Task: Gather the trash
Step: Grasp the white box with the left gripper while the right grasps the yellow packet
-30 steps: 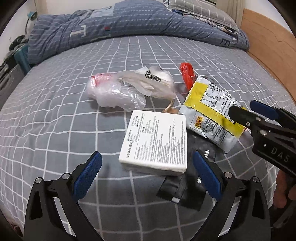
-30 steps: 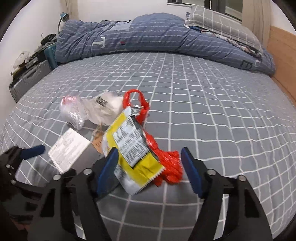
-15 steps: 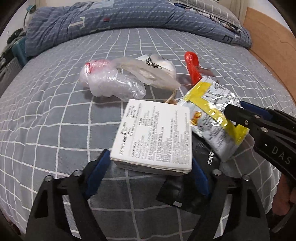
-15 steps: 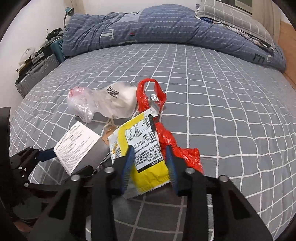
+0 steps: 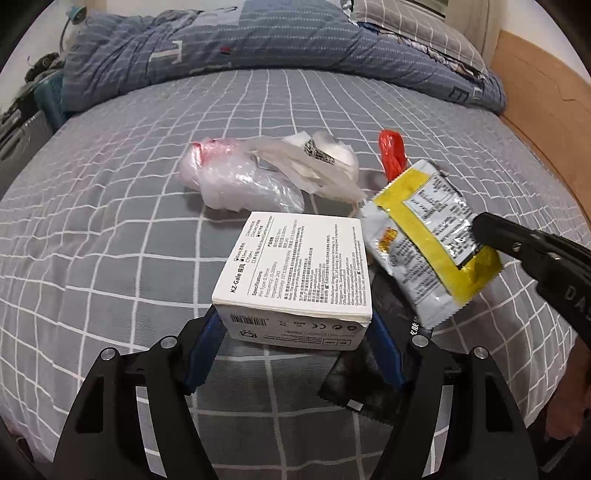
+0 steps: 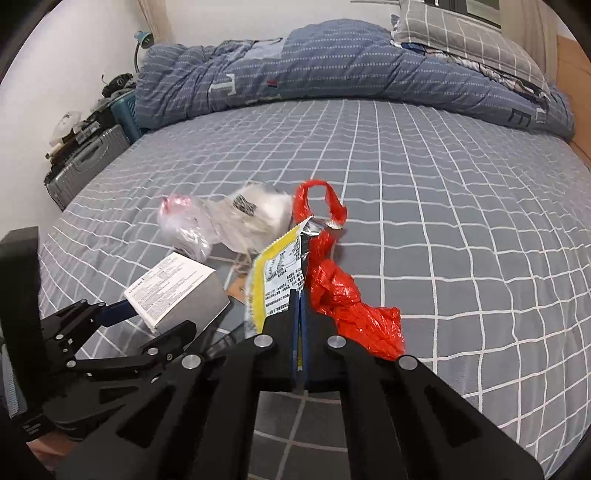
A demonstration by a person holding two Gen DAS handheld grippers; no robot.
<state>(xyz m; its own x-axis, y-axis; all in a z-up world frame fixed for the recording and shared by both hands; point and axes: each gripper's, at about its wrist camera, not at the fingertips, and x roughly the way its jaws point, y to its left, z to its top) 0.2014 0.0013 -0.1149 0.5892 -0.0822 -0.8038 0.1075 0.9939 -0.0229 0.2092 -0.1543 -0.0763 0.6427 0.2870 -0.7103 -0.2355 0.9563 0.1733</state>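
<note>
A white printed box (image 5: 299, 266) is clamped by its two sides in my left gripper (image 5: 295, 319), its near end tipped up off the grey checked bed (image 5: 110, 229). My right gripper (image 6: 297, 295) is shut on a corner of the yellow and silver snack wrapper (image 6: 277, 273). In the left wrist view that wrapper (image 5: 424, 236) hangs raised from the right gripper's tip (image 5: 480, 229). Just right of the wrapper lies a crumpled red plastic bag (image 6: 343, 295). Clear plastic bags (image 5: 240, 181) lie beyond the box. A black sachet (image 5: 365, 384) lies flat under the box's right side.
A rolled blue duvet (image 5: 258, 48) and a checked pillow (image 6: 461, 33) fill the far end of the bed. A wooden board (image 5: 546, 103) runs along the right side. A grey suitcase (image 6: 85, 162) with clutter on it stands off the left edge.
My left gripper closed onto the white box and tipped it up. My right gripper closed on the yellow wrapper's corner and lifted it off the red bag.
</note>
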